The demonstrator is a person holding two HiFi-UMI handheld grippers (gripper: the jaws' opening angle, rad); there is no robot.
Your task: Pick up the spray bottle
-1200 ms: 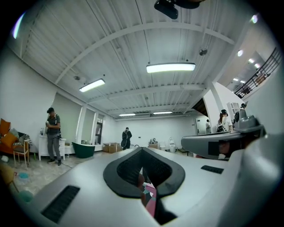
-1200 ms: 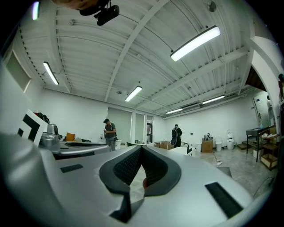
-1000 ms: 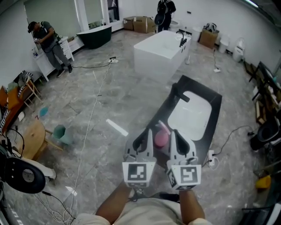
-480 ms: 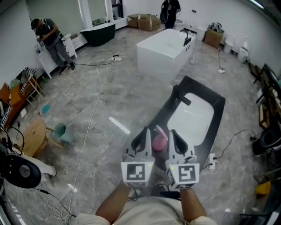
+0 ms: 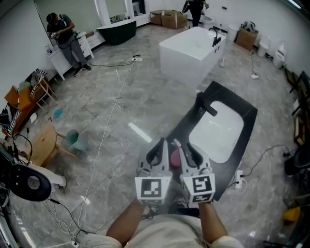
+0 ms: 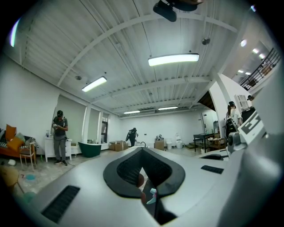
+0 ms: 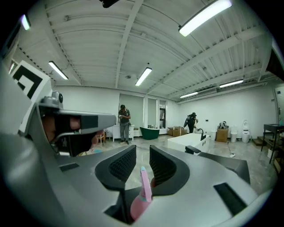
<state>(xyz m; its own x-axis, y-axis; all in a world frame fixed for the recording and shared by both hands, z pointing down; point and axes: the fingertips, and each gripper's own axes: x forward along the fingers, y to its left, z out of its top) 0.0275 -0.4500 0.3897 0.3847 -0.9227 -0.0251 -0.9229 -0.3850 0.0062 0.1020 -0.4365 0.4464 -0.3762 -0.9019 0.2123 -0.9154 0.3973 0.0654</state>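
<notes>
Spray bottle (image 7: 143,189), pink and the only one, stands between the right gripper's (image 7: 142,153) jaws, which have just been opening and leave it ungripped. The left gripper (image 6: 142,151), second of two, is clenched empty. Unheld, the bottle may topple near the one black-rimmed basin (image 5: 243,102).

Bathroom-fittings showroom: a white bathtub (image 5: 191,51), a dark green tub (image 5: 116,30), a toilet (image 6: 179,141), cardboard boxes (image 5: 169,18)

One pink spray bottle (image 5: 175,157), two hand-held grippers (image 5: 159,147) (image 5: 186,151), two distant people (image 5: 64,34) (image 5: 195,6)
</notes>
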